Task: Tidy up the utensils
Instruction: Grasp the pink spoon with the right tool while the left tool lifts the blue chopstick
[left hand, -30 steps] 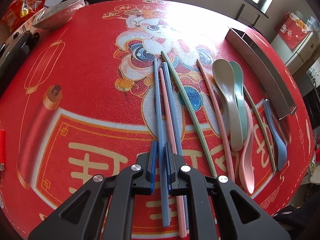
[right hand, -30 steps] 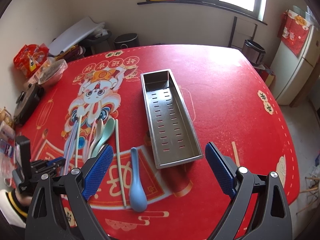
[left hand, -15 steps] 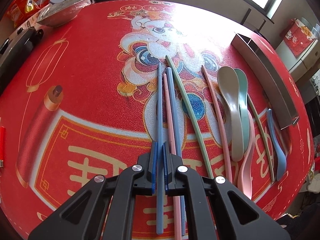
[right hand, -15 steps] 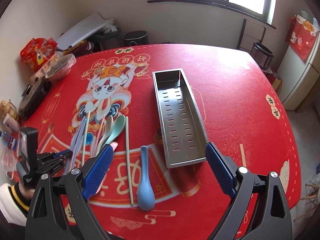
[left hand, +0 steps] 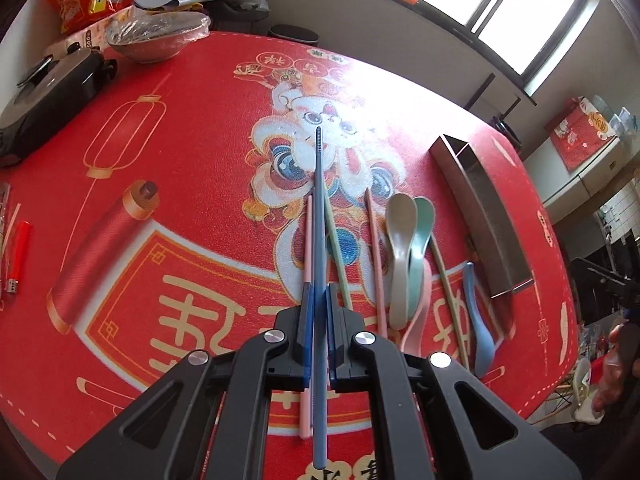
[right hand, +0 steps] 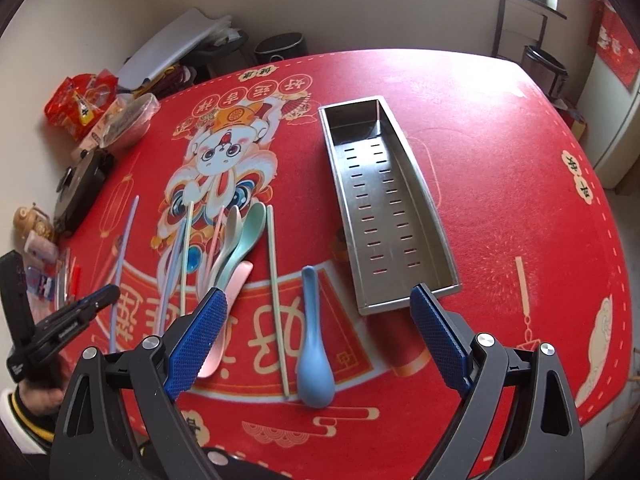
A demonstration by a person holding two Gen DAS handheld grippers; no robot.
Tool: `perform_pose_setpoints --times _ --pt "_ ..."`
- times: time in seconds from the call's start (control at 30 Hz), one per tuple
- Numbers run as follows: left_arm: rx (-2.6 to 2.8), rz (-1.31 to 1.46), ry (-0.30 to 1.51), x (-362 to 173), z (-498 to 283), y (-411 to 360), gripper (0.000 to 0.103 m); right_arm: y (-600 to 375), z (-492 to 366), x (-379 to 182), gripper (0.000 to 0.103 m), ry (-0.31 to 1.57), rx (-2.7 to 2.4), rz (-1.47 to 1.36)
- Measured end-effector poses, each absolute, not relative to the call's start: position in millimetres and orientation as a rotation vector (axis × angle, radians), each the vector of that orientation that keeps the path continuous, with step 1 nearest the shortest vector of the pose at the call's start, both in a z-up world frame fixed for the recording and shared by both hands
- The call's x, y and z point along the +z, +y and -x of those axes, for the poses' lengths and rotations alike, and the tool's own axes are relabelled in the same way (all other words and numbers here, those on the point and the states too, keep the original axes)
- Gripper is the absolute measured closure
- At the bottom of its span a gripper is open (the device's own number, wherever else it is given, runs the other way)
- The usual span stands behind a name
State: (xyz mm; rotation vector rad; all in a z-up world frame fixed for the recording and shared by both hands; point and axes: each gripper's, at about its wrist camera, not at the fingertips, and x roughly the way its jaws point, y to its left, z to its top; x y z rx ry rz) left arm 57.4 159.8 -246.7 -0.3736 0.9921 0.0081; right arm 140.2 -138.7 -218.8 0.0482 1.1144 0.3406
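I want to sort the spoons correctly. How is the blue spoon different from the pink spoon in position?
The blue spoon lies alone, touching no other spoon; the pink spoon lies among the others, its handle end under the grey and green spoons. The blue spoon is nearer the metal tray; the pink spoon is farther. In the right wrist view, a finger partly hides the pink spoon; the blue one shows whole. Both lie on the table, ungrasped.

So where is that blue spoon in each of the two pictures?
Left wrist view: the blue spoon lies at the lower right, beside the near end of the metal tray.
Right wrist view: the blue spoon lies at the lower middle, bowl toward the camera.
Shared landmark: the metal tray, right of the spoon in both.
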Motion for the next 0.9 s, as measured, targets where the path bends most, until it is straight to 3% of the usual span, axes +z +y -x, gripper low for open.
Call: perform_pose_setpoints --times 0.27,0.33,0.4,0.57,0.9 --pt "-0.021 0.393 0.93 -213.8 -54.7 147.2 0.098 -74.0 -162.8 -241.8 0.017 1.171 0.574 0.019" --pt "-0.022 0.398 0.927 -213.2 -53.2 144.4 0.097 -58.5 -162.9 -256.6 0.038 1.224 0.62 0.01" --pt "-0.021 0.402 0.932 -215.6 -51.1 143.5 0.098 -48.3 -161.3 -274.9 0.039 1.294 0.647 -0.002" --pt "-0.017 0.428 0.955 -226.6 -44.2 145.5 0.097 -39.6 -152.5 -313.4 0.068 1.433 0.678 -0.055" --pt "-0.021 0.43 0.965 -232.0 -40.7 149.7 0.097 -32.2 -158.2 -347.7 0.07 1.497 0.638 -0.152"
